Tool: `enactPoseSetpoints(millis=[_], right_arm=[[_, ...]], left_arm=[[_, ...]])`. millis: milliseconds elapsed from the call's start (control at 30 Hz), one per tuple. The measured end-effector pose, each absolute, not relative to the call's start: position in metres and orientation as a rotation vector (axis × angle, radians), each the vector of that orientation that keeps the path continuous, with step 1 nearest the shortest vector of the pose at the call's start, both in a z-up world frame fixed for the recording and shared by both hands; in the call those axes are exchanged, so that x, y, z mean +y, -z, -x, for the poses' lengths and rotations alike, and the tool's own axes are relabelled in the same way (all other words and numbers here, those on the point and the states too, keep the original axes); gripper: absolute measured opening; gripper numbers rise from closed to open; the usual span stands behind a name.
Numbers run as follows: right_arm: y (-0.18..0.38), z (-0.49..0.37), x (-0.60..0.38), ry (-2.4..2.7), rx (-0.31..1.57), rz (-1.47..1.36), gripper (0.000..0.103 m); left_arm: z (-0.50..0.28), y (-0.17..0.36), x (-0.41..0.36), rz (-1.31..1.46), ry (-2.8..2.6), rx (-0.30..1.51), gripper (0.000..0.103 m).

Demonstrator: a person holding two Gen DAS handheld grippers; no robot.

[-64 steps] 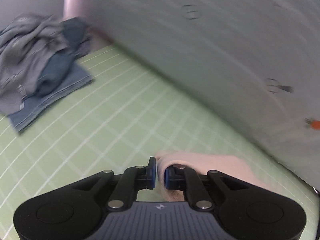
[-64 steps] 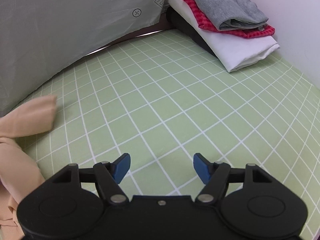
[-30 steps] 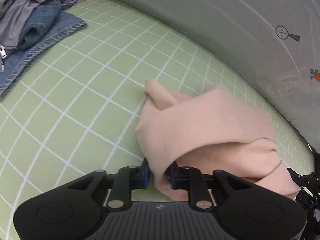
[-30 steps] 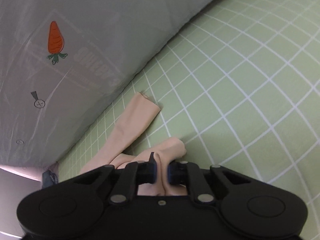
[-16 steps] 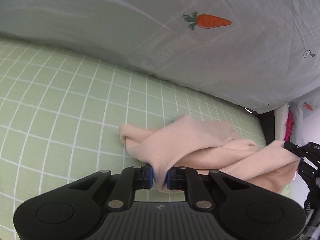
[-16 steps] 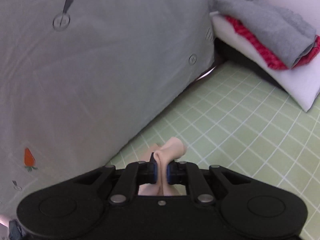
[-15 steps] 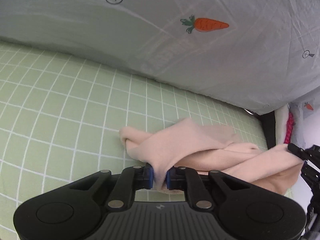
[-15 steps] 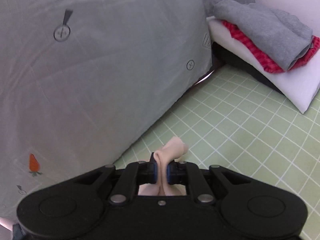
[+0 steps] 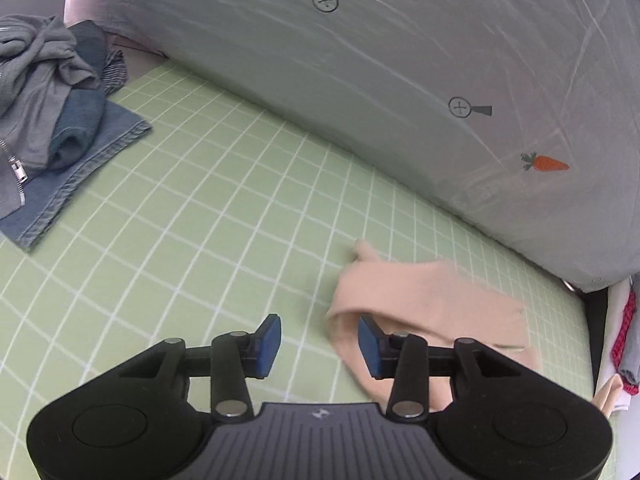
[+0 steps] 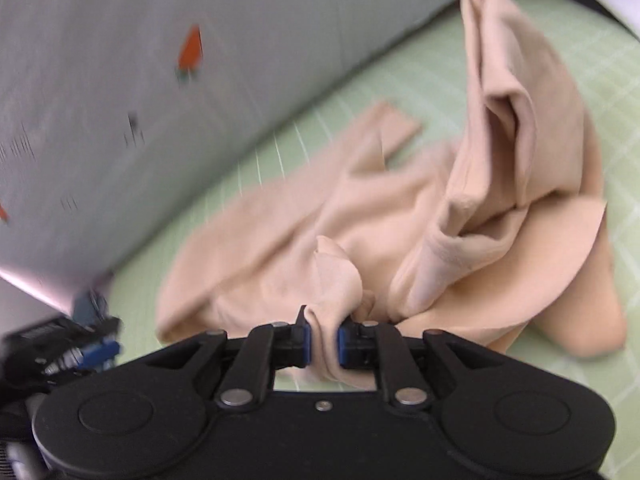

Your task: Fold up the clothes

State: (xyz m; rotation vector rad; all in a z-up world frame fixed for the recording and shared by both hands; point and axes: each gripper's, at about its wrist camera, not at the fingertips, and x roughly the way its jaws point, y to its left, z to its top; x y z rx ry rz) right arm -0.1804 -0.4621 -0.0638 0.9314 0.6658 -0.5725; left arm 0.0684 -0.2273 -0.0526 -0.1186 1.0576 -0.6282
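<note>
Both tools work over a green checked bed sheet (image 9: 192,208) backed by a large pale grey cushion (image 9: 400,80). Left tool (image 9: 318,346) hangs released, its blue pads spread wide over bare sheet, with nothing between them; its right pad sits just in front of the near edge of the peach garment (image 9: 424,300). Right tool (image 10: 323,346) is clenched on a bunched fold of the same peach garment (image 10: 360,216), which lies crumpled on the sheet close to the cushion, one flat strip reaching out toward the cushion and a thicker folded mass rising at the right.

At the far left of the left wrist view a heap of clothes (image 9: 44,92) rests on the sheet: a grey zipped top lies over rolled blue denim, with a flat denim piece beneath. At the right edge a stack of red and white fabric (image 9: 622,344) shows only partly.

The cushion carries small printed marks: an orange carrot (image 9: 546,164) and circled crosses (image 9: 325,1). No writing is readable. The right wrist view is blurred.
</note>
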Motion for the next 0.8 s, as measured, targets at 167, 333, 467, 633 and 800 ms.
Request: enactPoseSetpoints(millis=[167,333,467,633,800], right_arm=[[0.059,0.195,-0.453,0.596,0.595,-1.002,0.040],[0.026,0.228,-0.458,0.663,0.493,-0.896,0.045],[0.014,0.256,-0.487,0.770,0.515,-0.756,0.045],[0.022,0.288,-0.534,0.817,0.574,-0.715,0.055],[0.050,0.302,-0.576,0.775,0.638,-0.769,0.058]], left_arm=[[-0.049,0.062,-0.179,0.115,0.599,1.101,0.052],[-0.019,0.077,-0.180,0.144,0.606,1.164,0.055],[0.009,0.077,-0.206,0.142,0.623,1.191,0.059],[0.038,0.077,-0.239,0.138,0.631,1.187,0.068],[0.067,0.078,-0.272,0.134,0.638,1.183,0.079]])
